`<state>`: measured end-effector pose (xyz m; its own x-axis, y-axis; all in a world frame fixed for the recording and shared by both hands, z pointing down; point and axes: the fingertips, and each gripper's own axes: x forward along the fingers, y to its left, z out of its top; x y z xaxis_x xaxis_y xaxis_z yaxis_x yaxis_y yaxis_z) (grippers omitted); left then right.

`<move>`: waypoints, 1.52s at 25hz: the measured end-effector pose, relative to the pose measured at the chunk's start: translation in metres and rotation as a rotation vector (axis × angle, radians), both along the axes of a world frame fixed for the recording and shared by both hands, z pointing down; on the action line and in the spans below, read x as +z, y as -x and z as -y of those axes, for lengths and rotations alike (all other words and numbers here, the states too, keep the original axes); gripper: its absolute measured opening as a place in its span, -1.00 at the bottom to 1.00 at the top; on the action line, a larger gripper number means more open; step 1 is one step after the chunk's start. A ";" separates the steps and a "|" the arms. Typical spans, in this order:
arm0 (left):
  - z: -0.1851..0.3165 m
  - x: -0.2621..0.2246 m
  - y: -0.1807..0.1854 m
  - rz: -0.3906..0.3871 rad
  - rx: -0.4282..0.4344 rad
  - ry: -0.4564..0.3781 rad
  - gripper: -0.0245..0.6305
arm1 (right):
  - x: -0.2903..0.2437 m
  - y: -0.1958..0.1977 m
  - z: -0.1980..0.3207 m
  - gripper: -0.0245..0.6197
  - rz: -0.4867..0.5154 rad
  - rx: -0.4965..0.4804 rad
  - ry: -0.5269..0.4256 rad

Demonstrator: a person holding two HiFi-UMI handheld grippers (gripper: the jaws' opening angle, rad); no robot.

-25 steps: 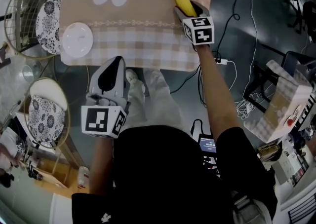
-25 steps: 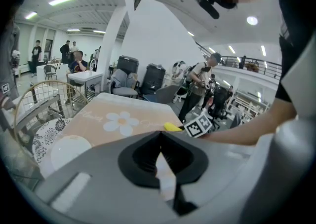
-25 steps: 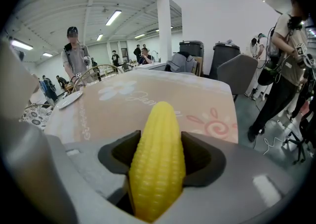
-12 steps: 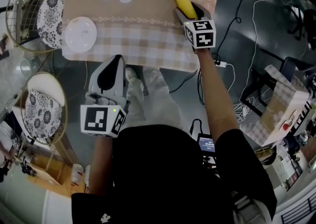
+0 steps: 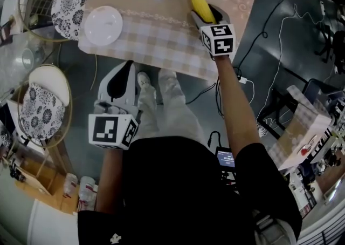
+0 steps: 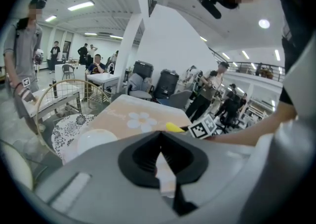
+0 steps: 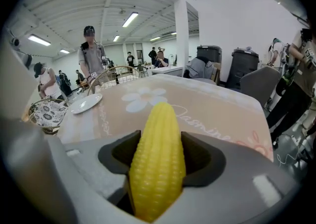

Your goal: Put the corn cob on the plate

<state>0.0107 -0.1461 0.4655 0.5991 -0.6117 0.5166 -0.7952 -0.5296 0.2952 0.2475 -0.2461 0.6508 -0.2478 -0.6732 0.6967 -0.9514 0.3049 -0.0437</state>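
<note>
corn cob [image 7: 157,161]: clamped between the jaws of the right gripper [image 5: 204,14], over the far right part of the tablecloth [image 5: 161,33], beside the printed script. Whether its underside touches the cloth cannot be told.
cob long axis: in line with the jaws, tip pointing away from the person. About the lower half sits inside the jaws and the tip half sticks out in front.
right gripper: closed on the cob, with a pad on each flank. Grip looks centred and the cob is not skewed.
plate [image 5: 103,25]: small, white and bare, on the near left part of the cloth, well apart from the cob.
key relation: plate lies to the left of the right gripper and a little nearer the person. The daisy print sits between them, farther back.
left gripper [image 5: 127,69]: jaws together with nothing between them, held short of the table's near edge. Nearer the plate than the right one, but not carrying anything.
judged next move: carry the cob leftward across the cloth and lower it so it lies across the plate.
risk (judgement): cob is round and the plate shallow, so it could roll off on release.
</note>
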 end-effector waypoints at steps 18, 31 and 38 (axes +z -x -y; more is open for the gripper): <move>-0.023 -0.004 0.086 -0.006 -0.224 0.001 -0.90 | -0.011 0.137 0.036 -0.13 0.020 -0.246 -0.021; -0.050 0.005 0.151 0.001 -0.355 0.020 -0.90 | -0.012 0.270 0.043 -0.13 0.060 -0.431 -0.025; -0.056 0.007 0.179 0.013 -0.413 0.022 -0.90 | -0.009 0.330 0.040 -0.13 0.074 -0.527 -0.024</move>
